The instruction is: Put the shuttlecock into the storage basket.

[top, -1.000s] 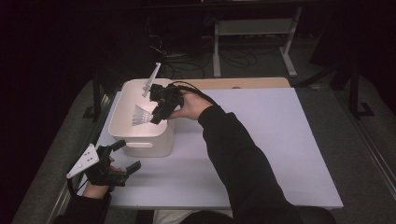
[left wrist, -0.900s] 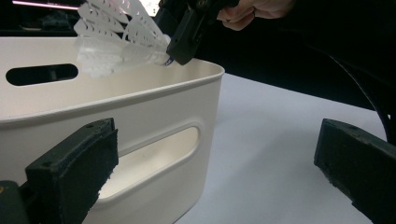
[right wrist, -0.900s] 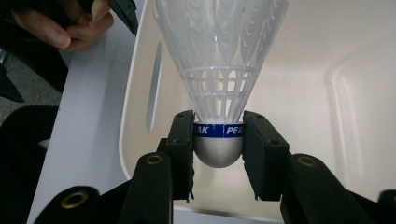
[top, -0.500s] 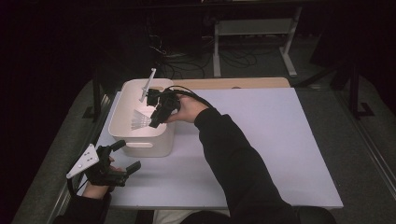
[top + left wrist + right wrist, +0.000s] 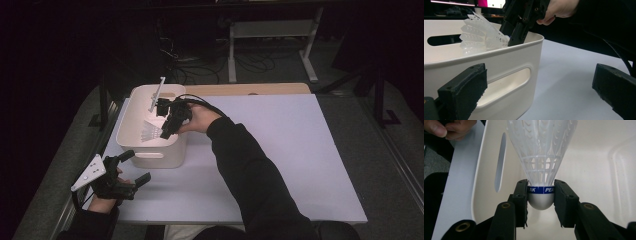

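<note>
- The shuttlecock (image 5: 541, 165) sits clamped by its rounded cork base between the jaws of the right tongs (image 5: 541, 195), its white skirt pointing away from them and down into the white bin (image 5: 599, 170).
- In the high view the right tongs (image 5: 170, 120) hang over the bin's (image 5: 150, 157) open top, with the shuttlecock (image 5: 150, 132) inside its walls and seemingly above the floor.
- A good release, by this reading, means lowering the skirt close to the bin floor, near the middle and away from the handle slot, then parting the jaws evenly so the cork does not flick sideways.
- The skirt is light and springy, so it may bounce or roll; a slow straight lift-out avoids catching it.
- The left tongs (image 5: 131, 170) rest on the desk (image 5: 300, 150) just beside the bin's near wall, jaws wide and holding nothing; they might steady the bin.
</note>
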`<state>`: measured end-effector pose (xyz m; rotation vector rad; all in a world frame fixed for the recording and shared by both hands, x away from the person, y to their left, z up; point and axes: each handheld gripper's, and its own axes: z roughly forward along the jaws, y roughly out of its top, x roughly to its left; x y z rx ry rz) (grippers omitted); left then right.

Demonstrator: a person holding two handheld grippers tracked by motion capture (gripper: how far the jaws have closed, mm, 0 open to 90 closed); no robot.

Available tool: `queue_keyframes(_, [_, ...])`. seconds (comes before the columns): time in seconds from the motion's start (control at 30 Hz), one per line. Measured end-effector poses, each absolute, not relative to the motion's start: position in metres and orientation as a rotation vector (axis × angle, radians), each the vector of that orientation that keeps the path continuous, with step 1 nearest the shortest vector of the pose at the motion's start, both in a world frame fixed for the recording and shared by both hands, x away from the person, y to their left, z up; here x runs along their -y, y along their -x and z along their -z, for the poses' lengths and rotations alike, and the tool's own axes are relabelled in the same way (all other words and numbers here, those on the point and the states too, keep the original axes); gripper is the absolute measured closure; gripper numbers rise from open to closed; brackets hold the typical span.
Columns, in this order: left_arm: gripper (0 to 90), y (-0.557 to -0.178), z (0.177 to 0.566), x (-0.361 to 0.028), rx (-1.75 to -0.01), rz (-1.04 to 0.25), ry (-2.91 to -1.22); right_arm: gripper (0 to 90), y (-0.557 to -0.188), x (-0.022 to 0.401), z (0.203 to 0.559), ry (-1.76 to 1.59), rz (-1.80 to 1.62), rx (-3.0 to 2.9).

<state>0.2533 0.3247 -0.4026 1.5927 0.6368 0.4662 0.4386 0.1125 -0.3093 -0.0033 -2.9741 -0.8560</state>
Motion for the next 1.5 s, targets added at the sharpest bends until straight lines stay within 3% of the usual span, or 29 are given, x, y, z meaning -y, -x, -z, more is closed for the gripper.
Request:
queue_keyframes(0.03, [0.0,-0.253,0.403,-0.325,-0.637,-0.466,-1.593,62.8,-0.439,-0.112,0.309,0.011,0.857,2.968])
queue_keyframes(0.07, [0.0,-0.253,0.403,-0.325,-0.637,-0.466,-1.593,56.2,-0.44,-0.112,0.309,0.027,0.864,2.966])
queue_keyframes(0.23, [0.0,-0.253,0.403,-0.325,-0.638,-0.465,-1.594,53.3,-0.44,-0.109,0.307,0.043,0.872,2.966])
queue_keyframes(0.7, [0.0,-0.253,0.403,-0.325,-0.639,-0.464,-1.593,33.6,-0.441,-0.095,0.296,0.104,0.951,2.965])
queue_keyframes(0.83, [0.0,-0.253,0.403,-0.325,-0.639,-0.461,-1.596,25.2,-0.441,-0.089,0.294,0.131,0.986,2.972])
queue_keyframes(0.87, [0.0,-0.253,0.403,-0.325,-0.639,-0.461,-1.596,19.0,-0.441,-0.085,0.293,0.177,1.023,2.99])
queue_keyframes(1.0, [0.0,-0.254,0.403,-0.325,-0.64,-0.46,-1.597,13.6,-0.44,-0.078,0.29,0.198,1.06,2.984])
queue_keyframes(1.2, [0.0,-0.254,0.403,-0.325,-0.64,-0.46,-1.596,12.4,-0.438,-0.067,0.281,0.207,1.102,2.98])
queue_keyframes(1.5, [0.0,-0.254,0.403,-0.325,-0.642,-0.46,-1.597,1.3,-0.434,-0.053,0.275,0.26,1.141,2.988])
